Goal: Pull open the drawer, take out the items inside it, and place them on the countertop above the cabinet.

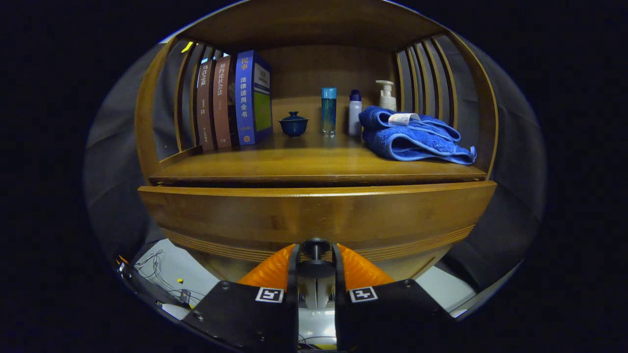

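A wooden drawer front (314,213) spans the cabinet just below the countertop (304,164). Its dark round knob (315,255) sticks out at the bottom middle of the front. My gripper (315,260) is closed around that knob, one finger pressing on each side of it. A thin dark gap shows between the drawer's top edge and the countertop. The inside of the drawer is hidden.
On the countertop stand three books (230,100) at the left, a small dark blue lidded cup (293,123), a blue-capped bottle (328,110), a white bottle (354,113), a pump bottle (386,95) and a folded blue towel (414,137). Slatted wooden sides enclose the shelf.
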A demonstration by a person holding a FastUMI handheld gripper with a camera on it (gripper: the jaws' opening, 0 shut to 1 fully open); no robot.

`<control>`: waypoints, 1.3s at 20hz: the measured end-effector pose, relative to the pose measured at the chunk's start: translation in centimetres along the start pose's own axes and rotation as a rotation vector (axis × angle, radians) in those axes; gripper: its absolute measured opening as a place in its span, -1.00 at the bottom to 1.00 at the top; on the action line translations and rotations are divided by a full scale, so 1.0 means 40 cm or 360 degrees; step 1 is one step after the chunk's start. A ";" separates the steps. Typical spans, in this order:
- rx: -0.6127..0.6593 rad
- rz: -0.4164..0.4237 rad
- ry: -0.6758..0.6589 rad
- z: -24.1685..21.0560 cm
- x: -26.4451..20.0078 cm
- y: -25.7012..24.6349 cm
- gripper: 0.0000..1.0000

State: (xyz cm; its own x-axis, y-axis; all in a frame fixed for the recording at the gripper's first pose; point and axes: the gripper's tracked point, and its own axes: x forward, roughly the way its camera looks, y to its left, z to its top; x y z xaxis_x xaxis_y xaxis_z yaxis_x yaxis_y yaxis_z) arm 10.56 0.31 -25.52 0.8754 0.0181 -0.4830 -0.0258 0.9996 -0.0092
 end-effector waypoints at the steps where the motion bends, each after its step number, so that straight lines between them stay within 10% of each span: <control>1: -0.0001 0.0003 0.0015 -0.008 -0.018 0.000 -0.33; 26: 0.0064 0.0010 0.0384 -0.205 -0.378 -0.001 -0.24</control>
State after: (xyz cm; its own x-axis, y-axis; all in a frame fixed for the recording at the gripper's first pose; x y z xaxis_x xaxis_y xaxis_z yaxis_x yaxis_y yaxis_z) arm -6.64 -0.16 -25.41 0.7345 0.0240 -0.6782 -0.0078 0.9996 0.0269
